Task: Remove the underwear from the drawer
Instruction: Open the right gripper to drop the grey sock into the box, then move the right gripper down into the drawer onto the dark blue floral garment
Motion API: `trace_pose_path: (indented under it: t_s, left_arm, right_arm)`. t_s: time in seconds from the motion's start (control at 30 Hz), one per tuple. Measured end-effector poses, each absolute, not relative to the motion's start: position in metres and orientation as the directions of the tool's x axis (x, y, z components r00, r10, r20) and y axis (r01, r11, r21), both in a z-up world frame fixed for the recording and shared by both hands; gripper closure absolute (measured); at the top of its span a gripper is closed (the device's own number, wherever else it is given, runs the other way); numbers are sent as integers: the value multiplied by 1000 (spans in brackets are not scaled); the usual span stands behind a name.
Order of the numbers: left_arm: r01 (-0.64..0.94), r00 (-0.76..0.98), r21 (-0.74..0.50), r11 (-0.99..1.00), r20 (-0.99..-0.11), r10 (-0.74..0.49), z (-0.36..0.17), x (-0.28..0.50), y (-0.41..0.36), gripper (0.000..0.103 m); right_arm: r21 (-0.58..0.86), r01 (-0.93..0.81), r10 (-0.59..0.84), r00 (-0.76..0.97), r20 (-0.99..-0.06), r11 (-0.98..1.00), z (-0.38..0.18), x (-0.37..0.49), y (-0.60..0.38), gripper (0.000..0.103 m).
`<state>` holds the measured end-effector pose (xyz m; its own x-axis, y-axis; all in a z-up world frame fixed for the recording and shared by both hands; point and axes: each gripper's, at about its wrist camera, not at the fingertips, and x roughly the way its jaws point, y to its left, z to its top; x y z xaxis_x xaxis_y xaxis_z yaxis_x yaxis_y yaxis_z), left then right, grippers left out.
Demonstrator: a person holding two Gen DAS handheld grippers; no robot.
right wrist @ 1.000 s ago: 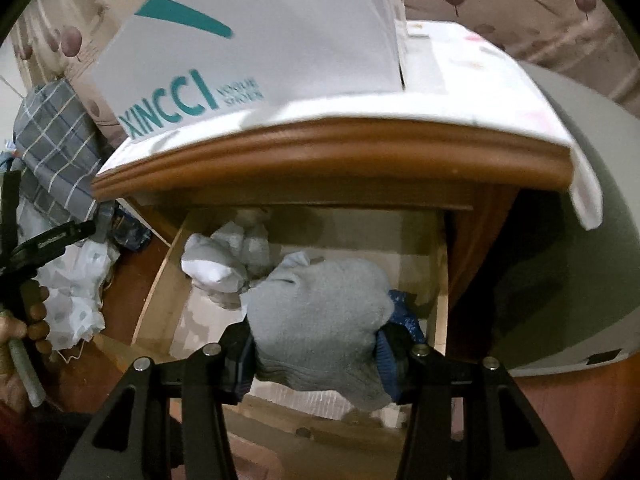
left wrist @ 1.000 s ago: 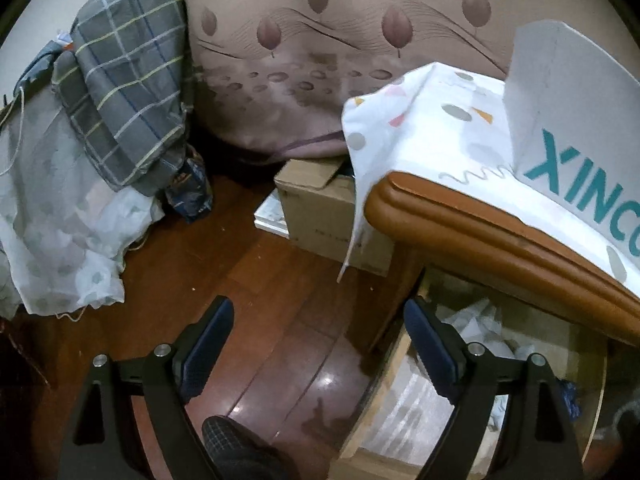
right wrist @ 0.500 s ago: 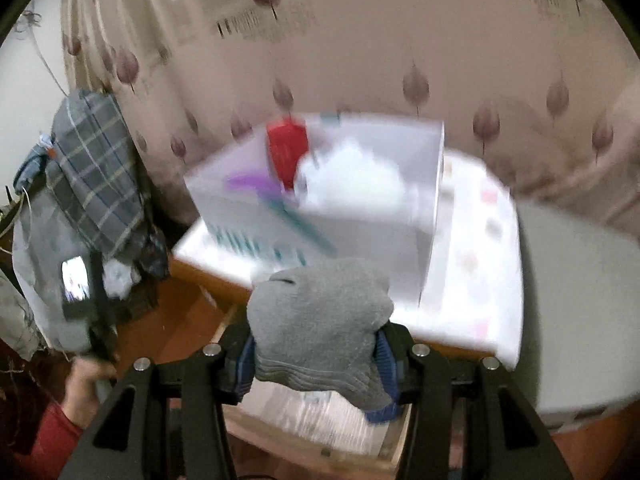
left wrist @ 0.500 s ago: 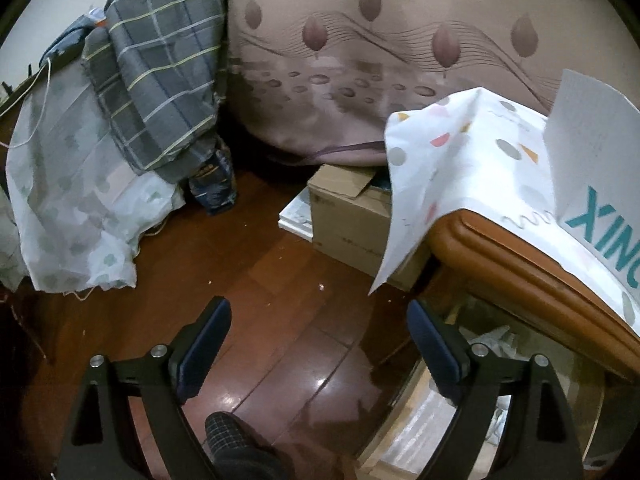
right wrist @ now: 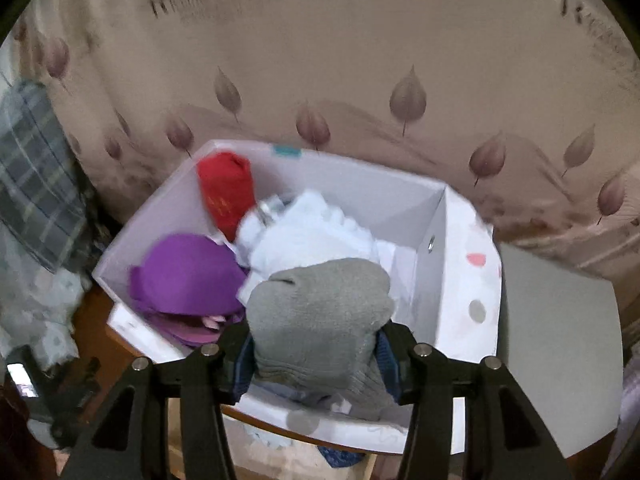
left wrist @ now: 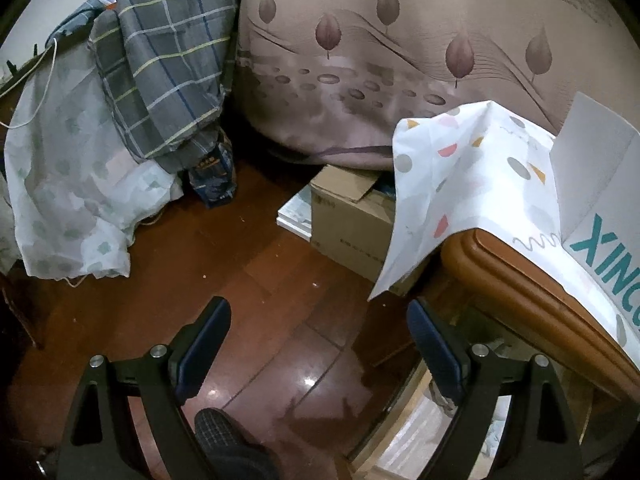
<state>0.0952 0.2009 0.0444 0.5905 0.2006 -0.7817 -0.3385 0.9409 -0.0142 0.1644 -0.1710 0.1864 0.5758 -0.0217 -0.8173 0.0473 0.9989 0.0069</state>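
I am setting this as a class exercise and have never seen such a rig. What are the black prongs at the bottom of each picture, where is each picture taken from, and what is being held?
There is no robot here: a person holds a pair of hand tongs in each hand, and a wide-angle camera on each looks forward along its two prongs.

Left camera view: the left tongs stand open and empty over the wooden floor, beside a wooden cabinet covered by a spotted cloth.

Right camera view: the right tongs grip grey underwear above a white box on the cabinet. In the box lie red, purple and white garments.
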Motion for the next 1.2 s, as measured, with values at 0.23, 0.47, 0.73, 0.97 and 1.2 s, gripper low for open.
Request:
trace_pose_path:
  t_s: [0.23, 0.47, 0.73, 0.97, 1.2]
  left_arm:
    - [-345, 573, -23, 938, -797, 191, 41, 97, 206, 14]
    - [-331, 577, -29, 943, -797, 178, 40, 97, 205, 14]
    - [-321, 578, -29, 947, -798, 171, 39, 99, 199, 14]
    - [-321, 578, -26, 947, -797, 175, 39, 99, 198, 14]
    - [-322, 579, -7, 947, -793, 191, 39, 100, 196, 14]
  right_arm:
    - [36, 133, -42, 541, -840, 990, 157, 182, -181, 44]
    - [35, 110, -31, 545, -838, 993, 154, 181, -179, 38]
    - [15, 26, -4, 601, -800, 1000, 177, 164, -168, 28]
    - [-3, 2, -4, 655, -756, 1000, 194, 142, -170, 28]
    - [-72, -294, 135, 625, -769, 953, 172, 57, -153, 28]
